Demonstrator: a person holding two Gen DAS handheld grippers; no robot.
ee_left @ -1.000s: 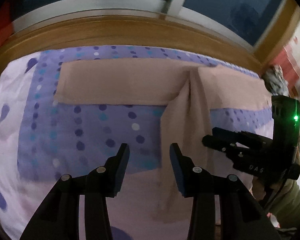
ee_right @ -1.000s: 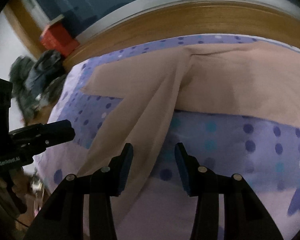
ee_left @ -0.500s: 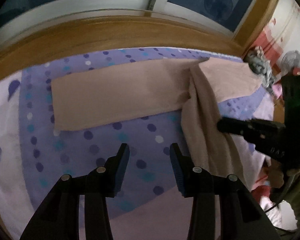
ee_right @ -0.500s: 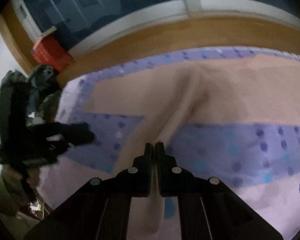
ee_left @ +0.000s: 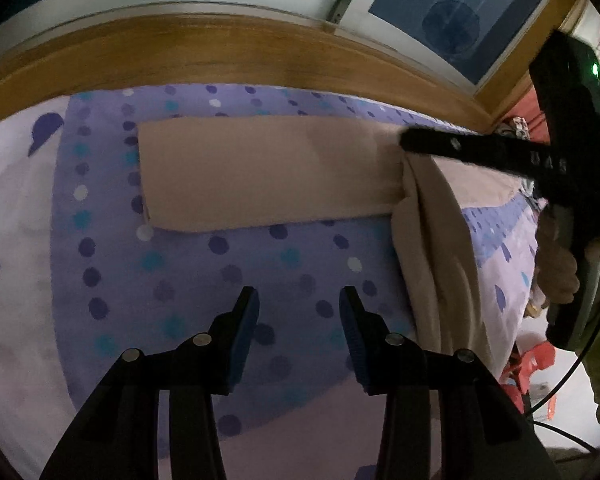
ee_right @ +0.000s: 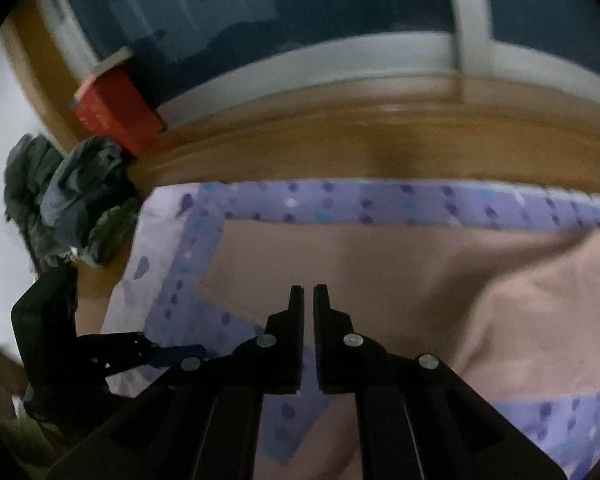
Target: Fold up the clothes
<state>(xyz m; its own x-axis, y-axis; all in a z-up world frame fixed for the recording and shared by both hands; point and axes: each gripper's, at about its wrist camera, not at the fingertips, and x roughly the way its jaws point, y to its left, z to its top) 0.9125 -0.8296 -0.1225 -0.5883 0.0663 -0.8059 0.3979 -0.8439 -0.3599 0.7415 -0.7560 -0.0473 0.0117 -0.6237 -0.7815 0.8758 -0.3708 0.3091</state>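
A bed with a purple dotted bedsheet (ee_left: 228, 280) is sitting under a dark window, with a wooden headboard (ee_left: 220, 56) behind it.

The left gripper (ee_left: 298, 312) is hanging over the sheet with its fingers spread wide and nothing between them. The right gripper (ee_right: 308, 300) is pinched nearly closed, and in the left wrist view its tips are gripping the beige cloth (ee_left: 260, 176) at the spot where the cloth bunches up.

A second ago the right gripper was open low by the hanging flap. Now it is closed and is up near the top of the flap, lifting it (so the loose part is being pulled over the flat part). I think this is a fold being made.

The cloth is lying on the far half of the bed. Its long side is running left to right, along the headboard. One strip is hanging off it and pointing down toward the person.

A pile of dark clothes (ee_right: 68, 192) and a red box (ee_right: 116, 112) are sitting past the left edge of the bed.
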